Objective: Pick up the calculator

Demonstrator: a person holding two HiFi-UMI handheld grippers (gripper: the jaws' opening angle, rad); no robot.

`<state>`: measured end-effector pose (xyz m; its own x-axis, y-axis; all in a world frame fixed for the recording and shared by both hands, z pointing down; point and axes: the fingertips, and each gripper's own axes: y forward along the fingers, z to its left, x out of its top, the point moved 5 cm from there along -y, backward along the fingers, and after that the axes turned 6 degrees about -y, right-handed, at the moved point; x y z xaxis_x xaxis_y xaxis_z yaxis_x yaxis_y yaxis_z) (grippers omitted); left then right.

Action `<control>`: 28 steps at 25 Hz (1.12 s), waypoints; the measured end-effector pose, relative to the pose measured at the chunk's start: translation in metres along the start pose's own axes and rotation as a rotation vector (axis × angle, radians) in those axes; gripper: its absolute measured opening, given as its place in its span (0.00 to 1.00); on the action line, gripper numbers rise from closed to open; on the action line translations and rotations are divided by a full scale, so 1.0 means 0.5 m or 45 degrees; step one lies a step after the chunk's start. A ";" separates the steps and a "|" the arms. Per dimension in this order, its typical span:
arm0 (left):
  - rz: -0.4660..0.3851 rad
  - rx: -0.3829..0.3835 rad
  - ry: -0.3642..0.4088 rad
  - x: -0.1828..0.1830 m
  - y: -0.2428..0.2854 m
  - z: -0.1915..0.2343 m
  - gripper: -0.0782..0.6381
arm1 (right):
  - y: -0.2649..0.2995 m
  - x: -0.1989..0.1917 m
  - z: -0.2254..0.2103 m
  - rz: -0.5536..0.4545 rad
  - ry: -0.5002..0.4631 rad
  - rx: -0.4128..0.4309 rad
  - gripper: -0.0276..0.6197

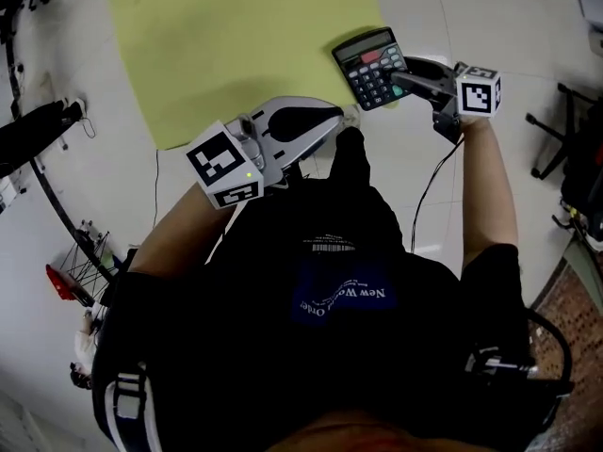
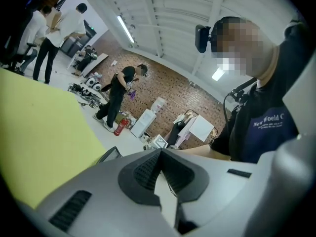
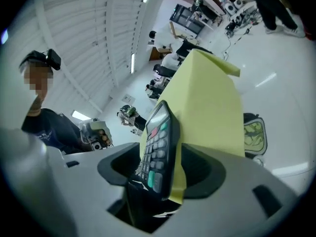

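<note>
We are at the grasp: right claw [image 1: 400, 75] stands wide around the calculator [image 1: 370, 67] on the mat's [image 1: 245, 45] corner. Next we should close and lift; left claw [image 1: 349, 114] is closed, empty.

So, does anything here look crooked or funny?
Yes. The calculator lies crooked at the corner of the yellow mat, not lined up with its edges. It sits between the open jaws of the right hand-held gripper. Nothing looks spilled or broken.
</note>
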<state>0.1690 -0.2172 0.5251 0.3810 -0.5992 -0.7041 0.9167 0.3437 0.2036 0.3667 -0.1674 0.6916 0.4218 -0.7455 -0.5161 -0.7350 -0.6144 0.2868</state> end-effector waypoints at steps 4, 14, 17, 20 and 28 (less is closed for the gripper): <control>-0.006 -0.018 -0.049 -0.022 0.001 -0.004 0.12 | 0.014 -0.016 0.010 0.032 0.009 0.059 0.42; -0.028 0.002 -0.066 -0.033 -0.023 -0.007 0.12 | -0.015 -0.005 0.023 -0.017 -0.001 0.077 0.17; -0.045 0.009 -0.061 -0.030 -0.049 -0.011 0.12 | -0.026 -0.003 0.036 -0.061 0.031 0.083 0.15; -0.071 0.019 -0.074 -0.020 -0.087 0.002 0.12 | -0.019 0.011 0.041 -0.128 0.090 0.077 0.14; -0.122 0.033 -0.061 0.000 -0.111 -0.006 0.12 | -0.055 0.032 0.055 -0.334 0.229 0.117 0.13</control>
<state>0.1179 -0.2341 0.5115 0.2959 -0.6626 -0.6880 0.9519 0.2648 0.1544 0.3792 -0.1552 0.6532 0.6837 -0.6039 -0.4098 -0.6307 -0.7714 0.0845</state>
